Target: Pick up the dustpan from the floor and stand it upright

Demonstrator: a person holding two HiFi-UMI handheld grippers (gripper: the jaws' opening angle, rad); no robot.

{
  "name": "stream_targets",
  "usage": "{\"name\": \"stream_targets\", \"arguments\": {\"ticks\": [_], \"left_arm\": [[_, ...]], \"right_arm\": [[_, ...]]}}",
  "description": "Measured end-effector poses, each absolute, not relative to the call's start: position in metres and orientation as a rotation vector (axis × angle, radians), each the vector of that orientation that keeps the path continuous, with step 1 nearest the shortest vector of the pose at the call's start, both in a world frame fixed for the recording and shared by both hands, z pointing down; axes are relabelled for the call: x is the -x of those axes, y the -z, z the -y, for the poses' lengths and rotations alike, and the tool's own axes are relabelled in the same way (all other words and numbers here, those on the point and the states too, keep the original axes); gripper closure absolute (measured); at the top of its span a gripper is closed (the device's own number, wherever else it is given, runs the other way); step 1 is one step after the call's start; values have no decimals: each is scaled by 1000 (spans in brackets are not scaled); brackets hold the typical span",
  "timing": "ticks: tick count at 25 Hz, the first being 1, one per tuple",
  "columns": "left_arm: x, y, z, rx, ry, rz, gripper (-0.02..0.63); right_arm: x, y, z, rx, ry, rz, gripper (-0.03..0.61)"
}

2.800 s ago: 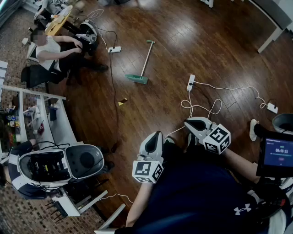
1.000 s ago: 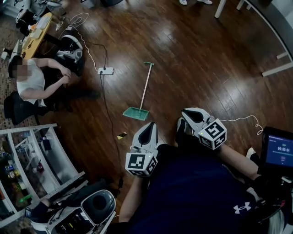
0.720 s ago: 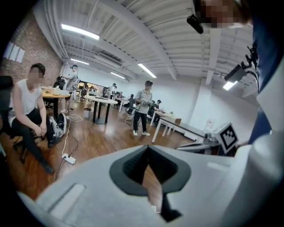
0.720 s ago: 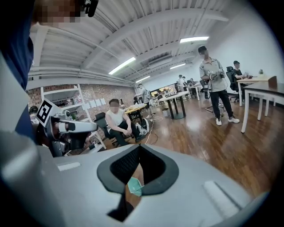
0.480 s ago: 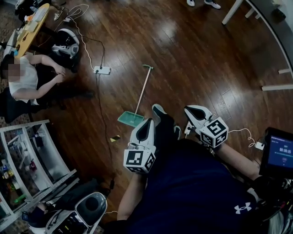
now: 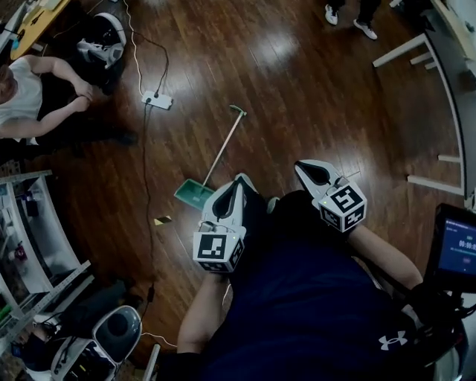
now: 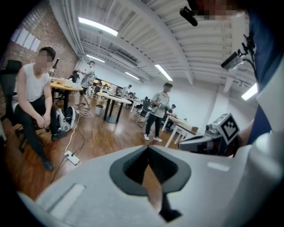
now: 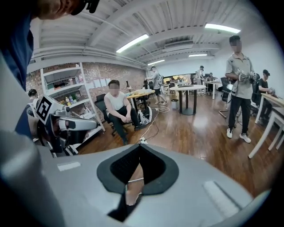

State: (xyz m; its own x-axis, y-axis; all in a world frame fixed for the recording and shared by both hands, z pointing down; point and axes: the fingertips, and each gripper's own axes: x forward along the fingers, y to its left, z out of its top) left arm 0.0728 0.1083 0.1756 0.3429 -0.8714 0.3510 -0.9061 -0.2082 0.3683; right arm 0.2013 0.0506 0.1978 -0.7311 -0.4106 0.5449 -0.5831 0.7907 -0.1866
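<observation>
The dustpan lies flat on the dark wood floor: a green pan with a long pale handle that runs up and to the right. My left gripper is shut and empty, with its tip just right of the pan and above the floor. Also shut and empty, my right gripper hangs further right, apart from the handle. In the left gripper view the closed jaws point across the room, with the right gripper beside them. The right gripper view shows its closed jaws and the left gripper.
A white power strip with a cable lies beyond the pan. A seated person is at far left, with white shelving below. A yellow scrap lies near the pan. Another person's feet and white table legs are at top right.
The view has closed in on the dustpan, which now lies right by my left gripper. Both grippers have travelled forward with me and stay shut.
</observation>
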Motion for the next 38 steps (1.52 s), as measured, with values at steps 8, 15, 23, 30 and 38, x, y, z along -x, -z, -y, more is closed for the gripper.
{"name": "stream_targets", "arguments": {"ticks": [8, 15, 23, 30, 38], "left_arm": [[-20, -199, -112, -1917, -21, 1690, 609], [3, -240, -82, -1671, -50, 1795, 609], [17, -281, -54, -1526, -99, 1873, 609], [14, -353, -50, -1525, -131, 1850, 609], [43, -465, -57, -1484, -243, 1873, 609]], "right_arm": [[-145, -226, -35, -447, -482, 2416, 568], [-93, -284, 8, -125, -500, 2378, 568], [-58, -346, 58, 89, -449, 2357, 568], [-52, -422, 101, 49, -403, 2320, 568], [-58, -531, 136, 25, -324, 2314, 568]]}}
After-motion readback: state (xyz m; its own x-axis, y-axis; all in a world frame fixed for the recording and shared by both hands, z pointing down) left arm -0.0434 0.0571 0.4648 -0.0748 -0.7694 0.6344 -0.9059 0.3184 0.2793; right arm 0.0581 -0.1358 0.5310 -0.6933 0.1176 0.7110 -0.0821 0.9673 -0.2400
